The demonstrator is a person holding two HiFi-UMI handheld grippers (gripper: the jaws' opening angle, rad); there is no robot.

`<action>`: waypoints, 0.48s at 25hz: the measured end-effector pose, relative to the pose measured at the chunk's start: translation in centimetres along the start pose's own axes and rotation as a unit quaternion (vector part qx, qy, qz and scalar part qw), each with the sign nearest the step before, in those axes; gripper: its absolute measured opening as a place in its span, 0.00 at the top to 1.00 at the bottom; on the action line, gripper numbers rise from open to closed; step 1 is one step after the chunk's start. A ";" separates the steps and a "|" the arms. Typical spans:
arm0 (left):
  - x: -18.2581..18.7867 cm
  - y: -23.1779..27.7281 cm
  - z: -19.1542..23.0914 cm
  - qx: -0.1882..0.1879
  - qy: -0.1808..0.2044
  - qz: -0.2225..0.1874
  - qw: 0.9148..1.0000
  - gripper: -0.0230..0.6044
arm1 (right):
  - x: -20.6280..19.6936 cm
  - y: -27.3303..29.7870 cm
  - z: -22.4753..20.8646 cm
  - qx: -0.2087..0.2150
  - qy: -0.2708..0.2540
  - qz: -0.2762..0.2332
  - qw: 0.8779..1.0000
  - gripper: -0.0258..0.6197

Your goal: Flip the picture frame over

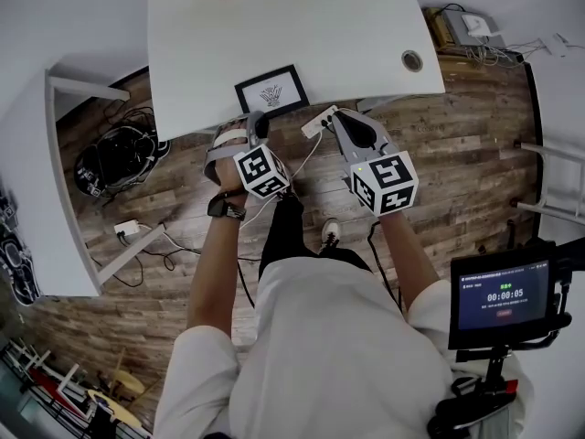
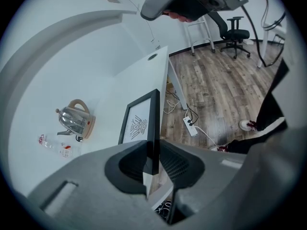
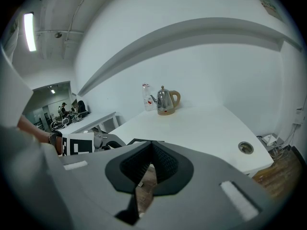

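White table [image 1: 366, 26], wood floor. Frame [image 1: 271, 91] face up at table's near edge. L gripper [image 1: 257, 123] clamped on its near rim. R gripper [image 1: 335, 117] just beside, closed, empty. Frame's back & gripped rim hidden.

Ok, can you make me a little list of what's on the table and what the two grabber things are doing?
table: white tabletop
frame: black-edged rectangular picture frame, picture side up, at the table's near edge
left gripper: shut on the picture frame's near edge
right gripper: shut, empty, beside the frame at the table edge
far end: shiny metal kettle with a tan handle, clear plastic bottle beside it
flip: not yet done
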State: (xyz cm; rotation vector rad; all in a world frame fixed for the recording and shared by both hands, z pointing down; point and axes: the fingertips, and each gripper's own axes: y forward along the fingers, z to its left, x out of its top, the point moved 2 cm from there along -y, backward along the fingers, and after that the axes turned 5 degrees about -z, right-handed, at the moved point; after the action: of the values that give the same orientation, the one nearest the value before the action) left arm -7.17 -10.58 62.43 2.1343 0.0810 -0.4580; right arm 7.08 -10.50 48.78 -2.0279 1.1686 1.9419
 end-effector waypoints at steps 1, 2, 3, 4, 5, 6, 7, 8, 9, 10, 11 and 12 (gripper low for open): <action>0.1 -0.1 0.1 0.000 0.000 -0.002 1.000 0.83 | 0.0 0.0 -0.1 -0.001 0.001 -0.001 1.000 0.96; 0.1 -0.2 0.1 0.000 0.000 -0.003 1.000 0.83 | 0.1 0.1 -0.1 -0.002 0.002 -0.001 1.000 0.96; 0.2 -0.3 0.2 -0.001 0.000 -0.005 1.000 0.83 | 0.1 0.1 -0.2 -0.002 0.002 -0.002 1.000 0.96; 0.3 -0.4 0.2 -0.002 0.000 -0.007 1.000 0.83 | 0.2 0.1 -0.2 -0.003 0.003 -0.003 1.000 0.96; 0.4 -0.5 0.3 -0.002 0.001 -0.009 1.000 0.83 | 0.2 0.1 -0.2 -0.003 0.004 -0.003 1.000 0.96; 0.5 -0.6 0.4 -0.003 0.001 -0.011 1.000 0.83 | 0.2 0.1 -0.2 -0.003 0.004 -0.004 1.000 0.96; 0.6 -0.7 0.4 -0.003 0.002 -0.014 1.000 0.83 | 0.2 0.2 -0.2 -0.003 0.005 -0.004 1.000 0.96; 0.7 -0.8 0.5 -0.004 0.002 -0.017 1.000 0.83 | 0.2 0.2 -0.3 -0.003 0.006 -0.005 1.000 0.96; 0.8 -0.9 0.5 -0.004 0.003 -0.019 1.000 0.83 | 0.3 0.2 -0.3 -0.004 0.007 -0.006 1.000 0.96; 0.9 -1.0 0.6 -0.004 0.003 -0.020 1.000 0.83 | 0.3 0.2 -0.3 -0.004 0.007 -0.006 1.000 0.96; 0.9 -1.0 0.7 -0.004 0.003 -0.021 1.000 0.83 | 0.3 0.3 -0.3 -0.004 0.008 -0.007 1.000 0.96; 0.9 -1.1 0.8 -0.004 0.003 -0.021 1.000 0.83 | 0.3 0.3 -0.3 -0.004 0.008 -0.007 1.000 0.96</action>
State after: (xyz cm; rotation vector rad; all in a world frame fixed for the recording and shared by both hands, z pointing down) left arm -6.80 -10.71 60.87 2.1286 0.1308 -0.4761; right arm 7.08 -11.00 48.67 -2.0544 1.1496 1.9298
